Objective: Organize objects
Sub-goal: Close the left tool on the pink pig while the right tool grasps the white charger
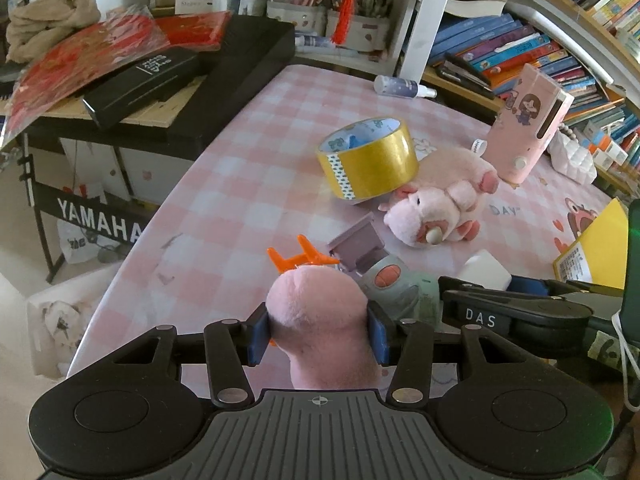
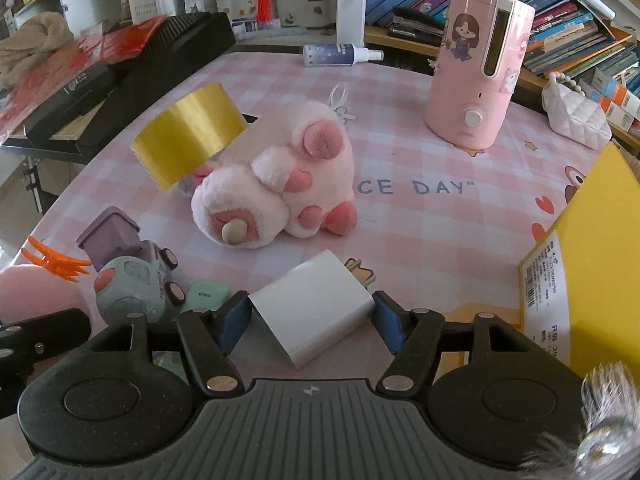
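My left gripper [image 1: 318, 332] is shut on a pink plush object [image 1: 316, 304], its blue pads pressing both sides. My right gripper [image 2: 310, 320] has its jaws on both sides of a white charger block [image 2: 312, 308] lying on the pink checked table [image 2: 420, 152]; the pads look in contact with it. A pink plush pig [image 2: 276, 196] lies in the middle, leaning on a yellow tape roll [image 2: 188, 136]. A grey-green toy truck [image 2: 132, 280], an orange hair clip [image 2: 56, 264] and a mint case [image 2: 206, 292] lie at the left.
A pink humidifier [image 2: 476, 72] stands at the back right, a spray bottle [image 2: 340, 54] lies at the back, a white quilted pouch [image 2: 576, 116] and yellow book [image 2: 592, 248] are at the right. A black keyboard case [image 1: 240, 68] borders the table's left. Bookshelves [image 1: 540, 48] stand behind.
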The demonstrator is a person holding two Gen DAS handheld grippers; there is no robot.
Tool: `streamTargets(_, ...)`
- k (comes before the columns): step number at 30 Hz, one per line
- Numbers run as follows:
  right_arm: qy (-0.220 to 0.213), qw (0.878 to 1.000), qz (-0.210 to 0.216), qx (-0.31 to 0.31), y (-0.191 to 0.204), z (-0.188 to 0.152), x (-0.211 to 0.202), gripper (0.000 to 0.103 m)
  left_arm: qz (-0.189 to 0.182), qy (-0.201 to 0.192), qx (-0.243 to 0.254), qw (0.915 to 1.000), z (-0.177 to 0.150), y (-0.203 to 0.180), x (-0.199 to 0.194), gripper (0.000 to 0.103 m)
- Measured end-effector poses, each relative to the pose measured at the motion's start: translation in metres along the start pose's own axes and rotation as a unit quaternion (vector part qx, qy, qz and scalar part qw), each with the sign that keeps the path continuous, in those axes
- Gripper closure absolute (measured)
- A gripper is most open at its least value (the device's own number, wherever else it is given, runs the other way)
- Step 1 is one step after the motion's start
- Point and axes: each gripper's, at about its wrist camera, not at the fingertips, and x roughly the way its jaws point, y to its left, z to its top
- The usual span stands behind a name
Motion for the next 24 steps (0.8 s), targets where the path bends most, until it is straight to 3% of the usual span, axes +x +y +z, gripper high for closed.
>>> streamTargets(12,-0.045,0.997,0.031,0.048,-0.017,-0.005,-0.050,0.040,-0.010,-0.037,0.002,0.9993,-0.006,-0.003,-0.029,0.056)
streamTargets(24,-0.099,0.994,0.044,0.001,-0.001,-0.035,-0.119,0.040,-0.040,-0.073,0.025,0.9962,-0.032,0.000,-0.073,0.056)
